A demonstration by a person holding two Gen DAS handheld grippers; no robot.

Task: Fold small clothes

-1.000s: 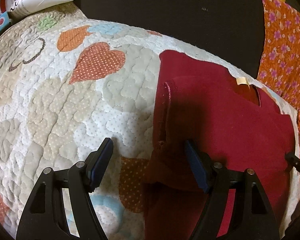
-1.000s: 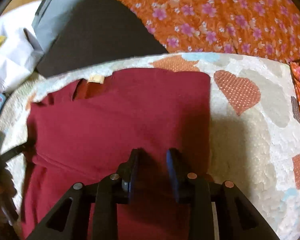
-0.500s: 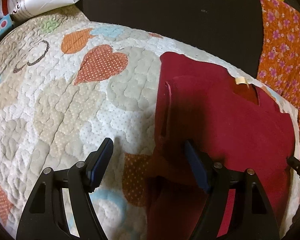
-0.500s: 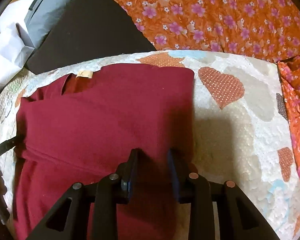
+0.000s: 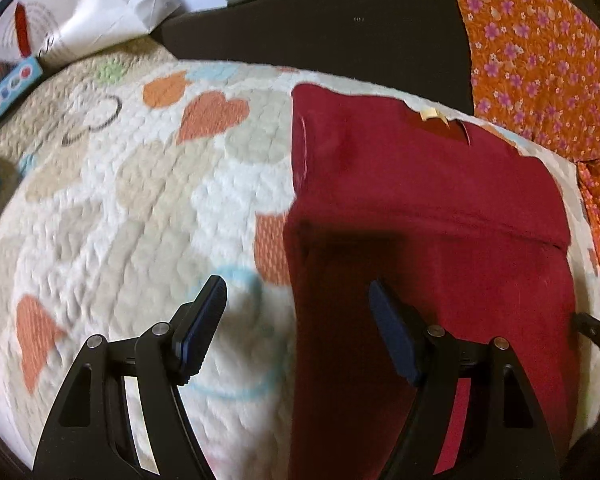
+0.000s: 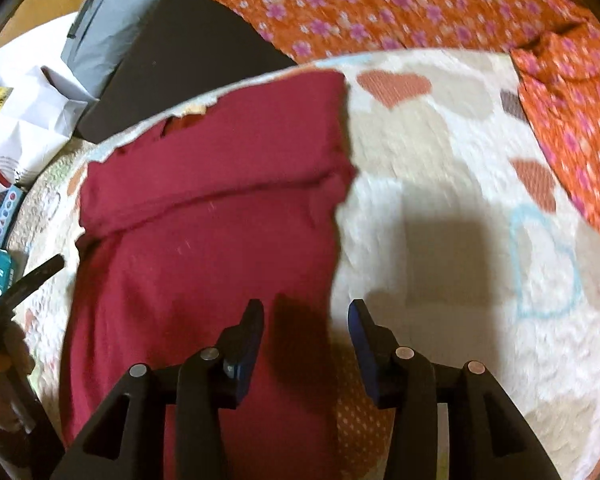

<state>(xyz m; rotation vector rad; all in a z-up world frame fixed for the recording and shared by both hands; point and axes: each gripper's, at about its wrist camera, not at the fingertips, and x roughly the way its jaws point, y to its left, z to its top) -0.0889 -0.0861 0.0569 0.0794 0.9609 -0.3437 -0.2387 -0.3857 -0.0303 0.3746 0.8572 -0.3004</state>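
Note:
A dark red garment point(image 5: 428, 208) lies flat on a quilted heart-pattern blanket point(image 5: 132, 216), sides folded in to a long strip, with a tan neck label point(image 5: 430, 114) at its far end. My left gripper point(image 5: 296, 312) is open and empty, straddling the garment's left edge near its lower part. In the right wrist view the garment point(image 6: 204, 224) fills the left half. My right gripper point(image 6: 306, 324) is open and empty, straddling the garment's right edge. A fold line crosses the garment partway up.
An orange floral cloth point(image 6: 420, 8) lies at the far right and back. A dark flat cushion point(image 5: 340, 24) sits behind the blanket. White bags point(image 5: 84, 12) and boxes point(image 6: 0, 232) crowd the far left. The other gripper's tip point(image 5: 596, 330) shows at the right edge.
Both grippers have drawn back toward the garment's lower part. The right gripper, nearly shut on the red fabric before, has opened and let go. The left stayed open.

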